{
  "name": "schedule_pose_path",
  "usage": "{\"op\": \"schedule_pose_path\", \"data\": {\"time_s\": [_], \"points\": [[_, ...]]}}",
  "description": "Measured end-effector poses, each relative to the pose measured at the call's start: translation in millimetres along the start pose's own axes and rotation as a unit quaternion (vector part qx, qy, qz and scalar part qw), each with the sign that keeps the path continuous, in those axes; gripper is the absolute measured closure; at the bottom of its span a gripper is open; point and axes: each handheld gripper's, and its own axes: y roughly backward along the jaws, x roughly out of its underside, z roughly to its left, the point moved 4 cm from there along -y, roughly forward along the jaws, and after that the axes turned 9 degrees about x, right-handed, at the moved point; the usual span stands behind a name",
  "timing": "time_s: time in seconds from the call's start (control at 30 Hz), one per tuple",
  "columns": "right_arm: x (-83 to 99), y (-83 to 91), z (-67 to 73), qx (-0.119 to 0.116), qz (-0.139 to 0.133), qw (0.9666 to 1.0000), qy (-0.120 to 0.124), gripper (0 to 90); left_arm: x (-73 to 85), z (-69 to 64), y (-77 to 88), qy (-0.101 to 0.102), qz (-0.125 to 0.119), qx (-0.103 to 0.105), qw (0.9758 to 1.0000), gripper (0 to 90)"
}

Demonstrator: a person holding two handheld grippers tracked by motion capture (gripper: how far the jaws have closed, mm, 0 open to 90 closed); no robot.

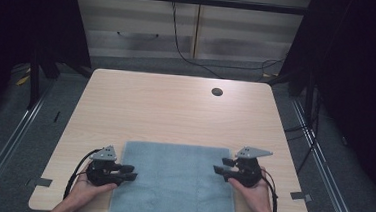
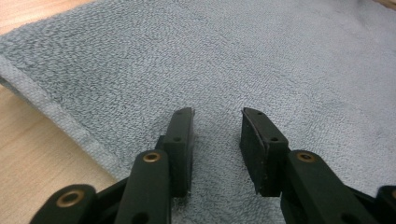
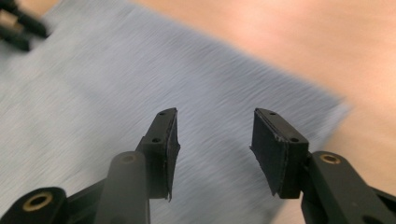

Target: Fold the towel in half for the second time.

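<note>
Item: grey-blue terry towel (image 1: 175, 185), flat on pale wooden table (image 1: 175, 110), lying between both grippers. L gripper (image 1: 130, 172) jaws parted, nothing btwn, over towel's side hem. R gripper (image 1: 220, 167) likewise, released. Step: approach. Next, prob.: each needs an edge pinched.
</note>
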Motion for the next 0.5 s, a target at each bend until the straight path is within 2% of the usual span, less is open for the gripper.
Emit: {"op": "schedule_pose_path", "data": {"time_s": [0.07, 0.13, 0.27, 0.33, 0.4, 0.5], "points": [[-8.2, -6.1, -14.7, 0.009, -0.011, 0.9999, -0.008, 50.6, 0.1, -0.2, -0.1, 0.0, 0.0, -0.001, 1.0, 63.9], [-13.2, -13.6, -24.3, 0.019, -0.003, 0.9998, -0.004, 48.5, 0.0, -0.7, -0.1, 0.0, 0.001, -0.002, 1.0, 63.5], [-21.8, -24.4, -38.1, 0.016, -0.003, 0.9998, -0.011, 46.3, -0.3, -0.6, -0.2, 0.002, 0.001, -0.001, 1.0, 62.6], [-23.7, -29.2, -43.0, 0.013, -0.005, 0.9998, -0.016, 46.9, -0.8, 0.1, -0.4, 0.004, 0.001, 0.0, 1.0, 62.4], [-22.8, -35.8, -45.5, 0.019, 0.008, 0.9998, -0.008, 47.8, -2.1, 1.2, -0.7, 0.005, 0.001, -0.001, 1.0, 61.7], [-19.2, -40.4, -47.7, 0.016, 0.012, 0.9997, -0.013, 48.9, -2.7, 0.0, -0.2, 0.008, 0.003, -0.003, 1.0, 58.9]]}}
